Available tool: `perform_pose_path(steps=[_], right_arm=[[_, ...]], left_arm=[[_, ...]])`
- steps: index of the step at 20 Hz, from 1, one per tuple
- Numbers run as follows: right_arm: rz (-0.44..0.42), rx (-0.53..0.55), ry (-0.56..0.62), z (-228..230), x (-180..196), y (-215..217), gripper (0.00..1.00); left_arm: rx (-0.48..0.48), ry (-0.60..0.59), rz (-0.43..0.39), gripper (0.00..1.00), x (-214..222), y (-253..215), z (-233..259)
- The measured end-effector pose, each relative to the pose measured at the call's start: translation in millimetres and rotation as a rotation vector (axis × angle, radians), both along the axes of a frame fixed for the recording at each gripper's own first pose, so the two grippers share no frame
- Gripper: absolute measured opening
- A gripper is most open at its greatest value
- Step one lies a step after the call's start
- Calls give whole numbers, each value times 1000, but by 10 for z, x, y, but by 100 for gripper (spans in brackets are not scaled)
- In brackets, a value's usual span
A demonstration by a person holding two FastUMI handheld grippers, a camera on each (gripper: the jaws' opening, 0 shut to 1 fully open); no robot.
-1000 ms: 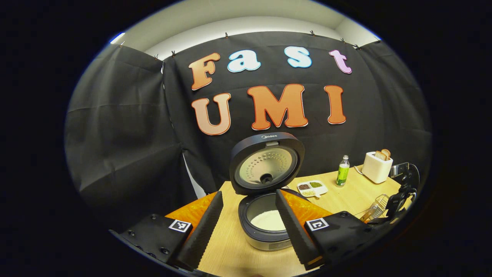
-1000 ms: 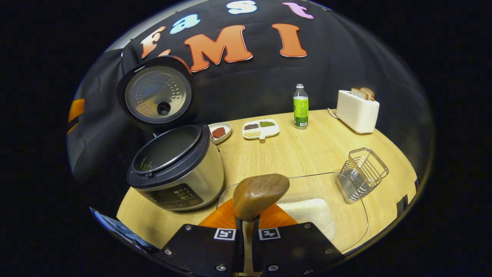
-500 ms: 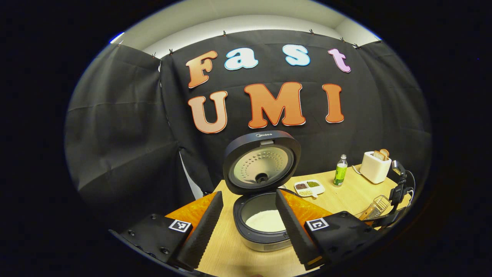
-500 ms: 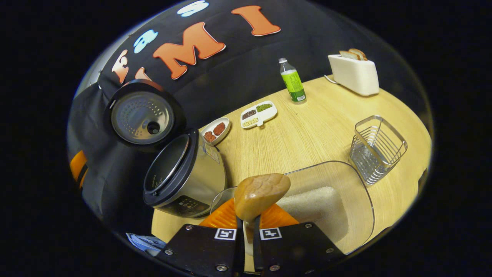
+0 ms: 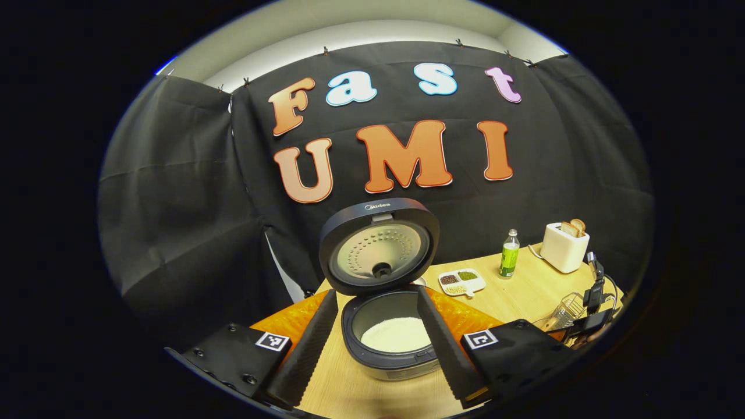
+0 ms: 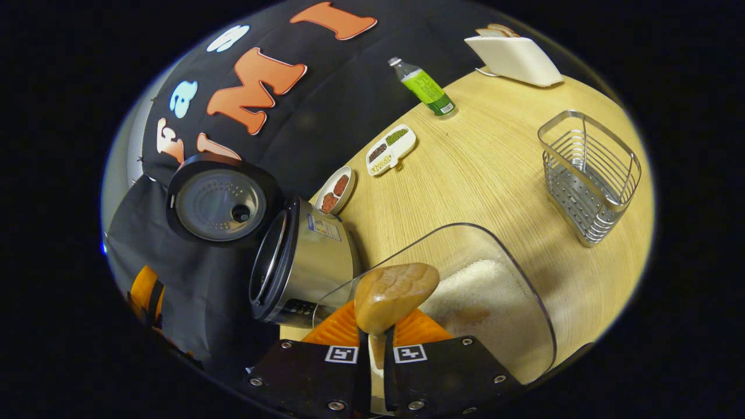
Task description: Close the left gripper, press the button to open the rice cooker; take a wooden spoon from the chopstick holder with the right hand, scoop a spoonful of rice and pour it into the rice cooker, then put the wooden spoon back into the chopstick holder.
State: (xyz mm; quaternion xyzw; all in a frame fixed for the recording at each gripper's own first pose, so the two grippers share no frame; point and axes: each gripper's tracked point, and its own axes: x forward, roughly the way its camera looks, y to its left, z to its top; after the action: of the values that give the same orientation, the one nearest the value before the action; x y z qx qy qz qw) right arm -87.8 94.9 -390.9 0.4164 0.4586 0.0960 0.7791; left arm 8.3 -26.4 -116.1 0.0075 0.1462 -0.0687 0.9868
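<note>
Two fingers of the right gripper are pressed together on the handle of the wooden spoon, whose bowl stands above the clear container of rice on the wooden table. The rice cooker is just beside this container with its lid raised and white rice inside, and the wire chopstick holder stands well apart. The left gripper has its fingers spread wide in front of the cooker, holding nothing.
</note>
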Motion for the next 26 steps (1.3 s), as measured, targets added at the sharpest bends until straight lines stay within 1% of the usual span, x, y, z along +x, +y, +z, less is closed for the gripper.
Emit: perform_pose_path(steps=[1,2,3,7,10,12,14,18,19,20,23,26], right_arm=[[-3,33,4,20,3,-14,8],[-10,60,7,41,2,-32,8],[-12,92,10,51,27,-47,8],[-42,204,46,51,39,-117,8],[-57,245,60,61,26,-226,8],[-71,276,63,117,35,-301,8],[-94,329,63,209,91,-379,8],[-158,453,69,360,227,-536,8],[-175,471,68,403,263,-578,8],[-191,496,66,446,285,-605,8],[-236,598,60,704,394,-699,8],[-255,654,39,930,544,-682,8]], left_arm=[[2,-3,-1,93,-1,-32,16],[1,-4,-2,89,-9,-55,20],[1,-4,0,88,-8,-79,31],[-6,-4,12,89,-26,-145,48],[-11,-12,24,89,-33,-181,79],[-17,-18,33,97,-23,-201,101],[-25,-21,42,88,-20,-226,108],[-29,-53,70,89,-37,-223,171],[-30,-63,77,93,-37,-213,188],[-27,-76,85,89,-37,-196,211],[-19,-113,111,89,-69,-131,297],[-23,-145,132,89,-133,-57,371]])
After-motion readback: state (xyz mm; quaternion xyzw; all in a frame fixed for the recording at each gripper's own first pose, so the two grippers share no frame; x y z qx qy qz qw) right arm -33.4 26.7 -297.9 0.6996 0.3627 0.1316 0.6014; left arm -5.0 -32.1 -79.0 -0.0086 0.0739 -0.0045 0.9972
